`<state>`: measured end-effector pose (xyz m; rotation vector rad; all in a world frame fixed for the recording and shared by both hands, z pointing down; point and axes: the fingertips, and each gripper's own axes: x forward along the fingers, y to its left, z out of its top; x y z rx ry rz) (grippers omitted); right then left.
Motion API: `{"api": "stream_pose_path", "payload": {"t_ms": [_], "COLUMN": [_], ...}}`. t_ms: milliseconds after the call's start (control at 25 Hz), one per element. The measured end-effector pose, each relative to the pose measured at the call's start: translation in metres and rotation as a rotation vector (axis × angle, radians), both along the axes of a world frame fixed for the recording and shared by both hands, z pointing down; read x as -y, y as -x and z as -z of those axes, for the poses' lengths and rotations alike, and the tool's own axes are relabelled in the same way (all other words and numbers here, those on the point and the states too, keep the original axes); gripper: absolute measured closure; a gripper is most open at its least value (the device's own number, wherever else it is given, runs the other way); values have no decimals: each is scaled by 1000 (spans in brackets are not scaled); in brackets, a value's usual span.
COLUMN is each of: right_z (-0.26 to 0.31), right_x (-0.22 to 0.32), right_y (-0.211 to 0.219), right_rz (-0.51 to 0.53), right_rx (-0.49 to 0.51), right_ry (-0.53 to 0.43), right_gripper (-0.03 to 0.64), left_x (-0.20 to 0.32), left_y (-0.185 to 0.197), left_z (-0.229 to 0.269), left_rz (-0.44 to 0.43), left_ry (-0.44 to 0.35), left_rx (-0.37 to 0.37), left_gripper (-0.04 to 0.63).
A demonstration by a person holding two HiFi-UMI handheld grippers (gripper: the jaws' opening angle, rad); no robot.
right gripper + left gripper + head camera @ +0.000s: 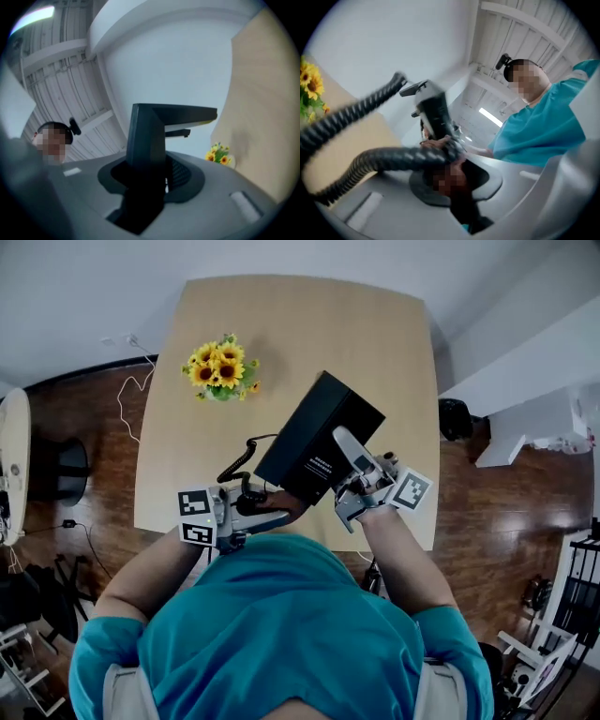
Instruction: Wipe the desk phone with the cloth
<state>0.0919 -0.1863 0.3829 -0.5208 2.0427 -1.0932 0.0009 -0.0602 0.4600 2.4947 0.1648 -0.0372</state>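
Observation:
The black desk phone [319, 437] is lifted off the wooden table [375, 343] and tilted, its underside with white print facing me. My right gripper [345, 476] is shut on its near right edge; in the right gripper view the black slab [145, 145] stands between the jaws of that gripper [145, 187]. The phone's coiled cord [239, 465] hangs at the left. My left gripper [277, 512] sits at the phone's lower corner, shut on a dark brownish cloth [459, 187]. The cord [356, 115] crosses just in front of the left gripper [454, 183].
A pot of sunflowers [220, 367] stands on the table's far left part, also seen as sunflowers [218, 154] in the right gripper view. Brown wooden floor surrounds the table, with cables and a stool at the left. A white counter [525, 362] is at the right.

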Motion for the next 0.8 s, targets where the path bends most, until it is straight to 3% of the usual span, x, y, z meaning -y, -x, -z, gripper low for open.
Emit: {"api": "stream_pose_path", "payload": {"t_ms": [160, 280, 320, 400, 480, 520, 640, 720, 800], "right_z": [-25, -51, -59, -70, -78, -81, -85, -81, -76], "right_x": [9, 11, 8, 1, -6, -10, -26, -38, -45], "right_y": [1, 14, 22, 39, 57, 67, 90, 97, 105], "right_rz": [2, 37, 57, 102, 143, 164, 232, 274, 307], "right_rx": [-205, -359, -383, -403, -422, -434, -475, -496, -512], "right_ry": [22, 54, 67, 85, 87, 85, 69, 44, 19], "right_gripper": [460, 460, 460, 459, 460, 460, 459, 460, 460], "left_x": [-11, 17, 28, 44, 52, 53, 53, 49, 49], "left_y": [38, 48, 45, 25, -6, -21, -50, -62, -61], "left_z": [18, 78, 99, 127, 136, 133, 99, 75, 56], "left_rz": [-40, -48, -60, -144, -293, -378, -720, -943, -1109], "left_ry": [-107, -250, -332, -581, -856, -949, -1119, -1141, -1059], "left_rx": [21, 2, 24, 130, 237, 289, 492, 636, 751], "left_gripper": [529, 529, 529, 529, 529, 529, 529, 529, 529]}}
